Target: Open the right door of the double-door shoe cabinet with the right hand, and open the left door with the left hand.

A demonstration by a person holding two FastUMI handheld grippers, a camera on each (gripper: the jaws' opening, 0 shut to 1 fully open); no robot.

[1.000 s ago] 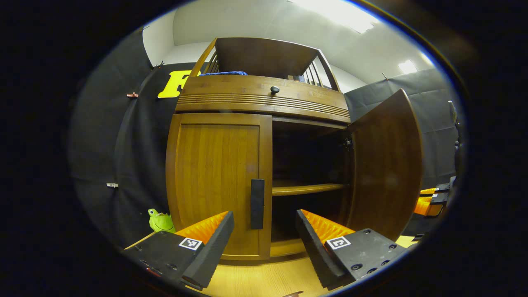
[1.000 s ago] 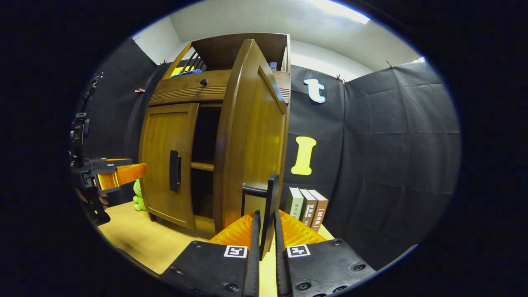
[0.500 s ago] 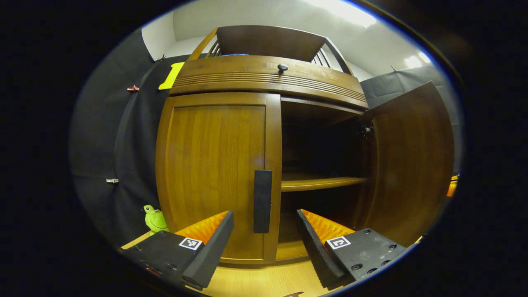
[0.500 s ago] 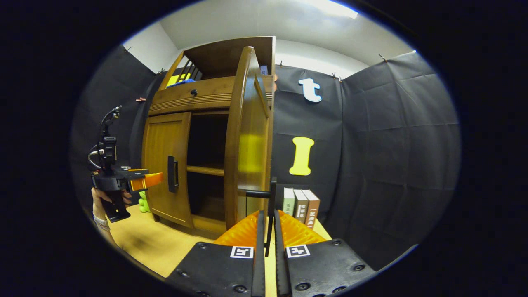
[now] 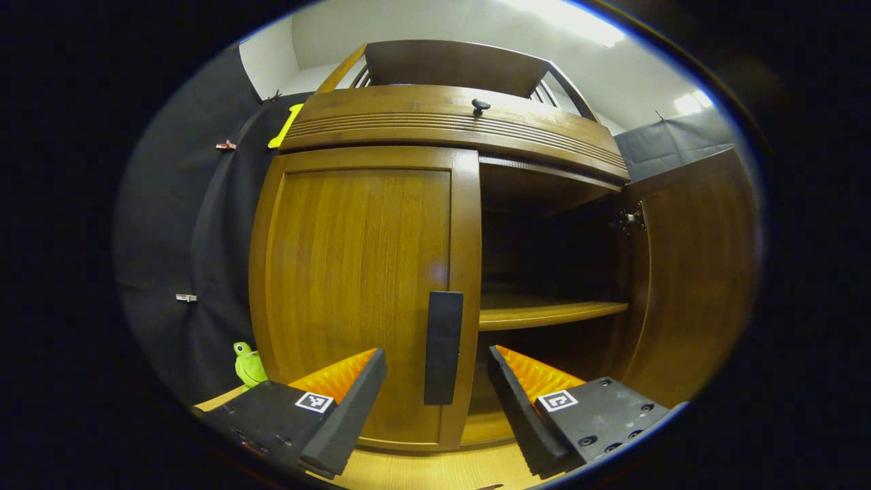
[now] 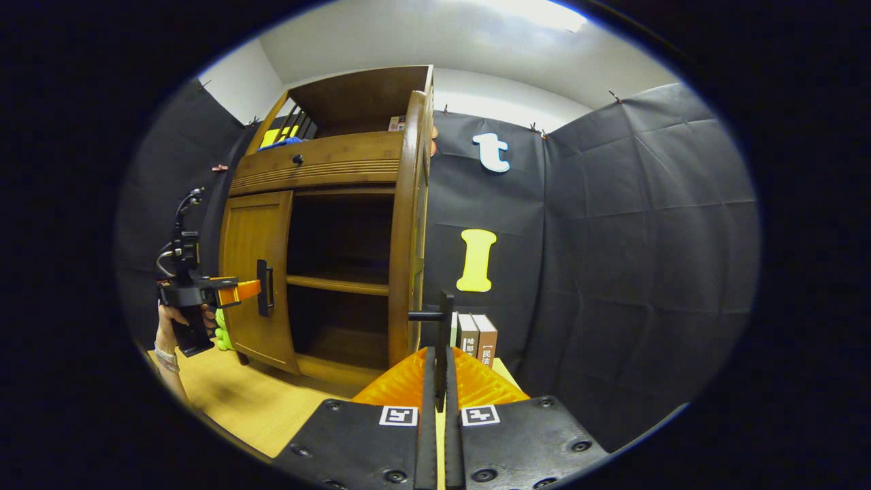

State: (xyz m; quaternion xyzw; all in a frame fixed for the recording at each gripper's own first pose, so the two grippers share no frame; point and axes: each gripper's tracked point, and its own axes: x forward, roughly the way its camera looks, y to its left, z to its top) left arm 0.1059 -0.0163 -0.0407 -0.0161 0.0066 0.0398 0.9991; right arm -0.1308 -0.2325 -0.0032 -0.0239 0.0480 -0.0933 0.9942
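Right door [image 6: 406, 224] of the shoe cabinet [image 5: 449, 122] stands swung wide, since the right gripper [image 6: 435, 381] has its fingers clamped on that door's black handle [image 6: 444, 327]. Left door [image 5: 360, 292] is closed; the left gripper [image 5: 435, 381] hangs with fingers spread wide, holding nothing, straddling the left handle [image 5: 443, 347], likely to close on it for the pull

My left gripper view faces the shoe cabinet [image 5: 381, 272] head-on, low and close. My right gripper view looks from off to the cabinet's right, farther back, along the open right door [image 6: 408, 224]. Both share the cabinet front.
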